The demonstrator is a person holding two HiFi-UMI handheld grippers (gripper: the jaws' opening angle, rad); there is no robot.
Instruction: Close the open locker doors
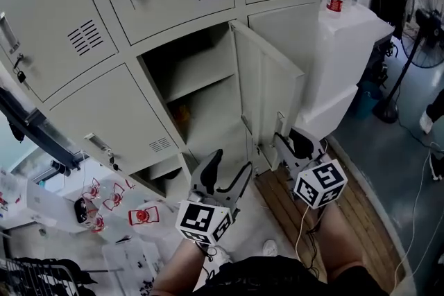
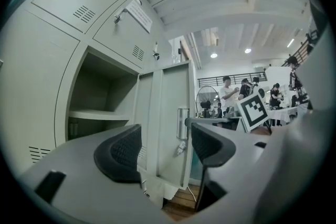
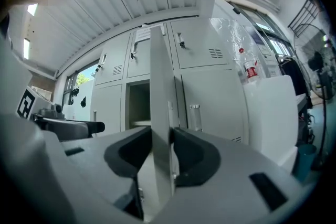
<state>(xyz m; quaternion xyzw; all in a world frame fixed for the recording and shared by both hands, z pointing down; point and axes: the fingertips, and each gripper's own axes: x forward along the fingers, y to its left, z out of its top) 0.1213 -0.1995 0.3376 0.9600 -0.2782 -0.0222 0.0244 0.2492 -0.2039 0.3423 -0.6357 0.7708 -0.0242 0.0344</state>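
Hanging at the left, the left gripper (image 1: 232, 161) has its two jaws spread with nothing between them, facing the one open compartment (image 1: 201, 86). One locker door (image 1: 267, 90) stands swung out in the lower row; the right gripper (image 3: 161, 149) pinches its free edge between both pads. One fan (image 1: 424, 31) stands far right

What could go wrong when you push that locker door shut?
1. The right gripper pinches only the thin edge of the door, so it might slip off as the door swings.
2. The left gripper hangs open in front of the open locker; the closing door might bump it.
3. If the right gripper holds on too long, its jaws might get squeezed between door and locker.
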